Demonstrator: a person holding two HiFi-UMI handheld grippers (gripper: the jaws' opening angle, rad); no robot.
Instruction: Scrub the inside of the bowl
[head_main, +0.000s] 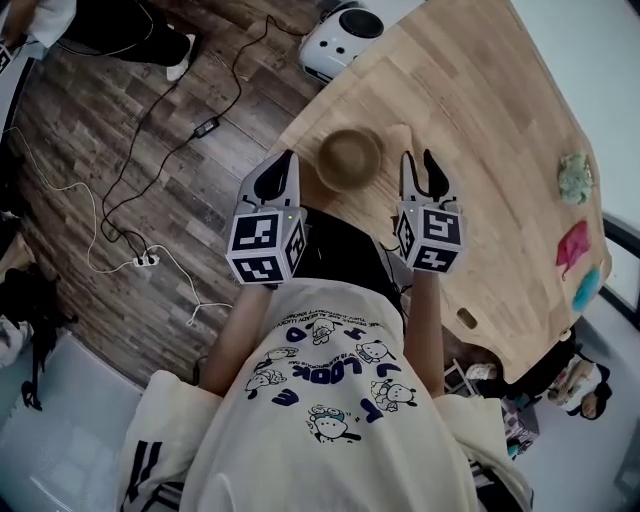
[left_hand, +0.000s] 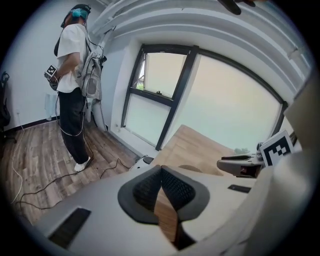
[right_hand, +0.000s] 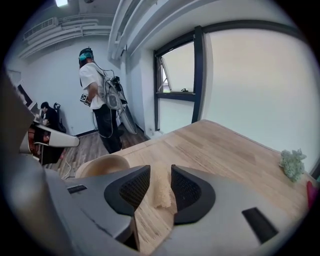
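Tan bowl (head_main: 349, 157), pale wood-grain table (head_main: 480, 120), perhaps beige sponge (right_hand: 161, 192).

Head cam sits up high and looks steeply down past the wearer's shirt (head_main: 330, 400) at the rounded near end of the wooden table (head_main: 480, 110). Each gripper cam rides low and close behind its own jaws, aimed across the tabletop toward the window (right_hand: 180, 75). Both gripper views share the standing person (left_hand: 72, 75). The head and right gripper (head_main: 418, 160) views share the bowl (head_main: 349, 157).
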